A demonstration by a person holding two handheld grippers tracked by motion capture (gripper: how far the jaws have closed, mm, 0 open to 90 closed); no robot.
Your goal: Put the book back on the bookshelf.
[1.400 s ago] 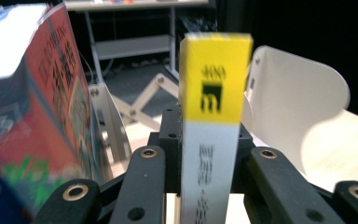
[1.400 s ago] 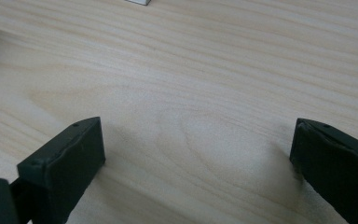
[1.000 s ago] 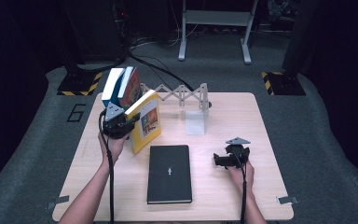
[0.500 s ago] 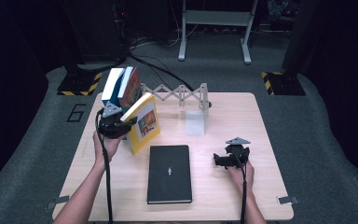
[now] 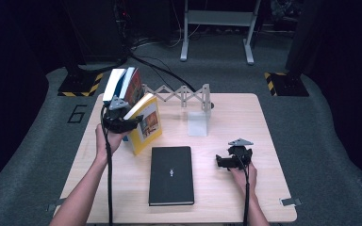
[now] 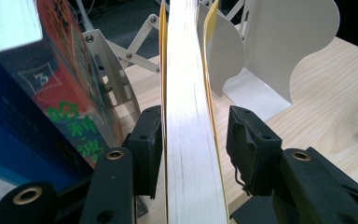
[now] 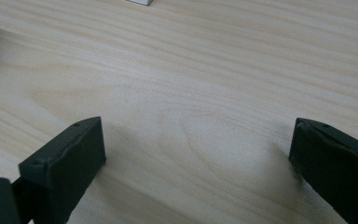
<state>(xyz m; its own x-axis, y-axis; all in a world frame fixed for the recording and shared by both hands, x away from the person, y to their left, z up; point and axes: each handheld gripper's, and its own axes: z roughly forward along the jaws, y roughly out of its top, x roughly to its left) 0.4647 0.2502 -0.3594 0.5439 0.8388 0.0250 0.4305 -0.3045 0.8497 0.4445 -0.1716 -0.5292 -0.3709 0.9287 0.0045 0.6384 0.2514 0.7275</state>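
Observation:
A yellow book (image 5: 144,126) stands tilted on the table, its top leaning left toward the books in the rack. My left gripper (image 5: 119,120) is shut on it from the left. In the left gripper view my left gripper (image 6: 193,135) has a jaw on each side of the yellow book's white page edge (image 6: 189,116). A black book (image 5: 171,174) lies flat near the table's middle front. My right gripper (image 5: 234,158) rests on the table to the right of it, open, and in its own view my right gripper (image 7: 196,154) has only bare wood between its jaws.
A grey expanding rack (image 5: 179,94) runs along the table's back, with a few books (image 5: 122,84) leaning at its left end. The red and blue books (image 6: 37,93) stand close to my left jaw. A white bookend (image 5: 198,123) stands behind the black book.
My left gripper has shifted a little with the yellow book, which now leans slightly more to the left. The right gripper has not moved.

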